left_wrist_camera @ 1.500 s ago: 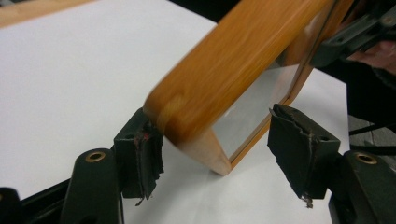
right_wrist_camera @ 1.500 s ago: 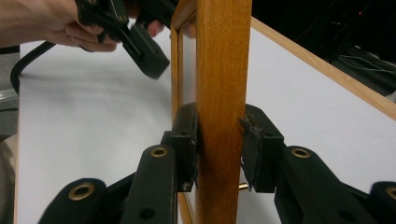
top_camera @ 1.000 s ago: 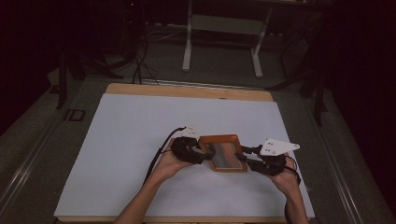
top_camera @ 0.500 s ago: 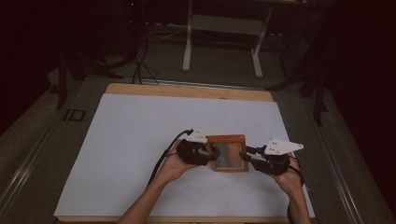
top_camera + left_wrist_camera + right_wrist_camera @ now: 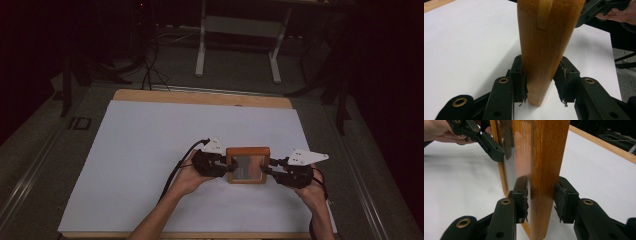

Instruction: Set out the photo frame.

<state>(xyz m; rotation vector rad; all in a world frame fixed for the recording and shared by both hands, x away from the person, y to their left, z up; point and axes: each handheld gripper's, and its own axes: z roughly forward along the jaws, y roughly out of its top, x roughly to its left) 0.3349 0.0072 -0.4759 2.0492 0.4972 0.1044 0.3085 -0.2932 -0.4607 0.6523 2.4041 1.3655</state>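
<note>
High view: wooden picture frame (image 5: 248, 165) near the desk's (image 5: 150, 145) front edge. Left tongs (image 5: 227, 166), jaws just closing, clamp the frame's left edge; right tongs (image 5: 267, 170), jaws just easing wider, straddle its right edge.

Each black hand-held gripper, left (image 5: 231, 167) and right (image 5: 266, 170), has two jointed black jaws with brass-ringed pivot holes and frayed dark pads (image 5: 523, 85), a pale grey three-cornered plate (image 5: 306, 156) on top, a trailing black cable (image 5: 179, 167); forearms bare, sleeveless
</note>
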